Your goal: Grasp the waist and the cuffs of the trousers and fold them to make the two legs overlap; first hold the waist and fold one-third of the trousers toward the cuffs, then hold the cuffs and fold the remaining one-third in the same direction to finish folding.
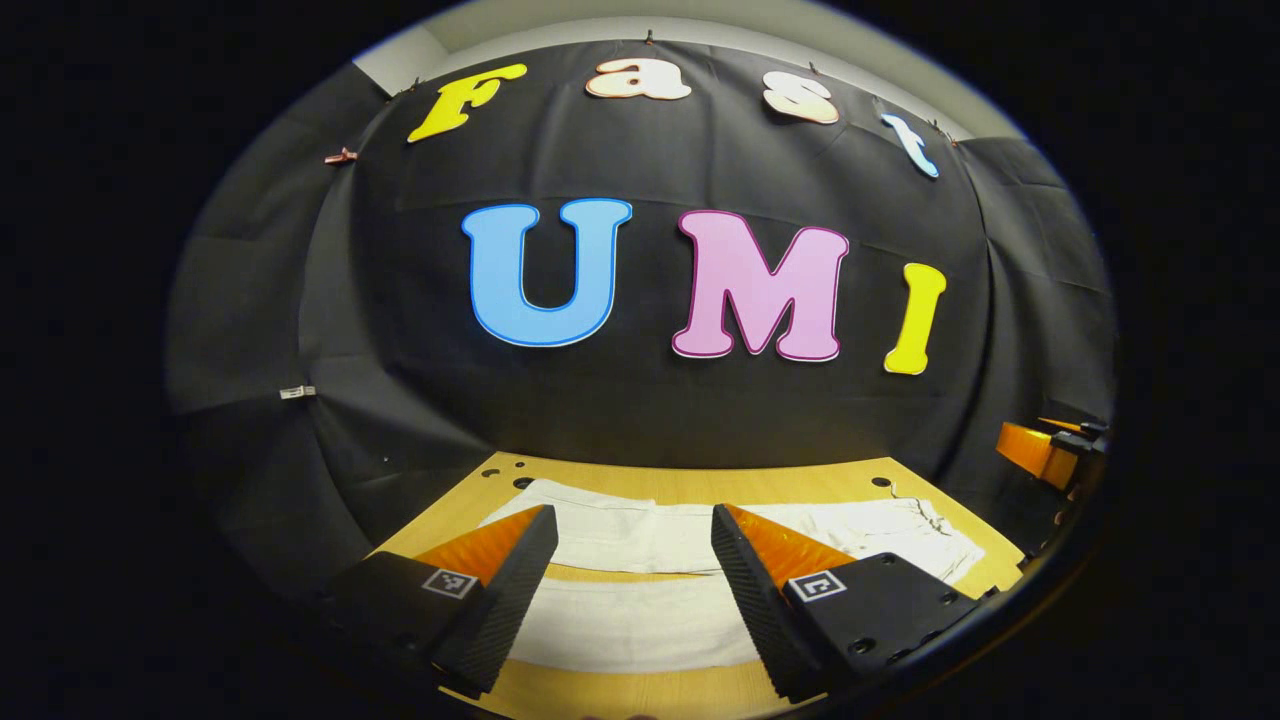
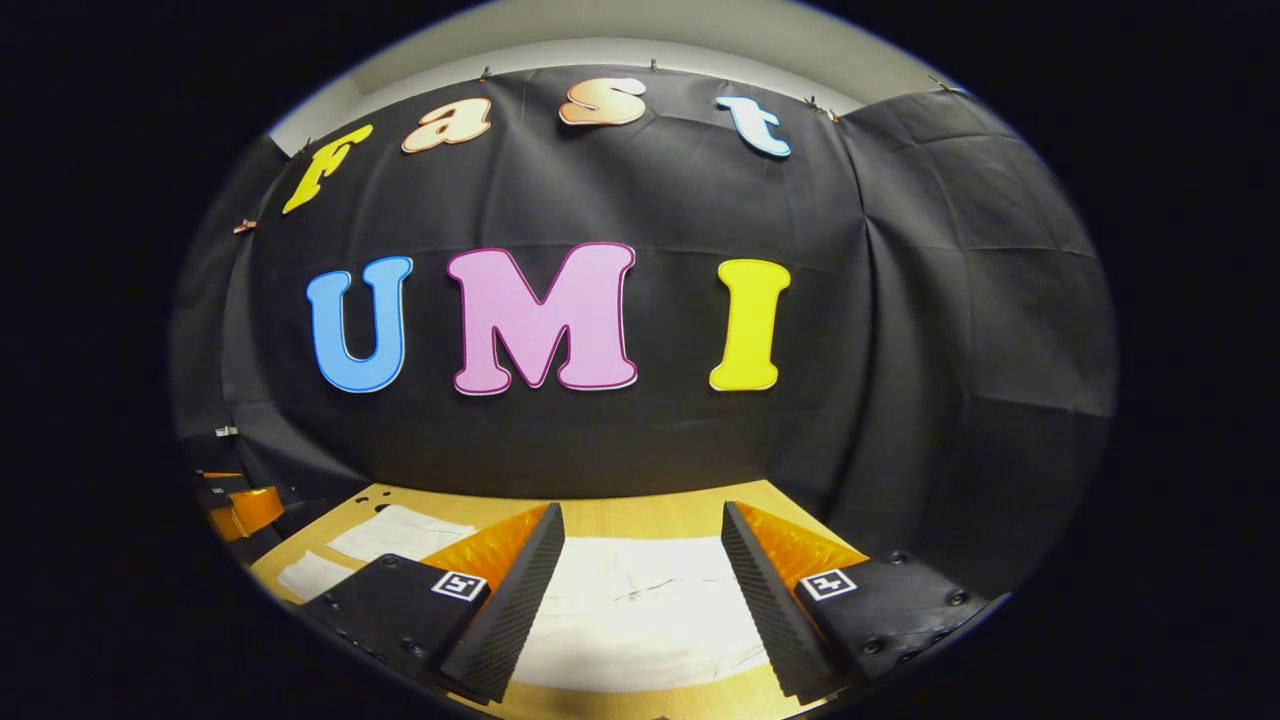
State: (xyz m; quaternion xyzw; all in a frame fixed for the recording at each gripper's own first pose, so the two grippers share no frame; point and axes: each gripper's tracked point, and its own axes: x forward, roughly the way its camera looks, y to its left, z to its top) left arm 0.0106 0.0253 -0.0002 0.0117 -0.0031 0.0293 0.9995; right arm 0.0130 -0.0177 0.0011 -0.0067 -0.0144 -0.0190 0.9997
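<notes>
White trousers lie flat on the wooden table, their two legs side by side and running to the left. The waist, with a drawstring, lies at the right. My left gripper hovers open above the legs, nothing between its fingers. In the right gripper view, the waist part of the trousers spreads below my right gripper, which is open and holds nothing. The cuff ends lie farther left. The right gripper also shows at the far right of the left gripper view.
The table ends just before the black booth wall. Small holes mark its far corners. The left gripper shows at the left edge of the right gripper view, beyond the table's corner.
</notes>
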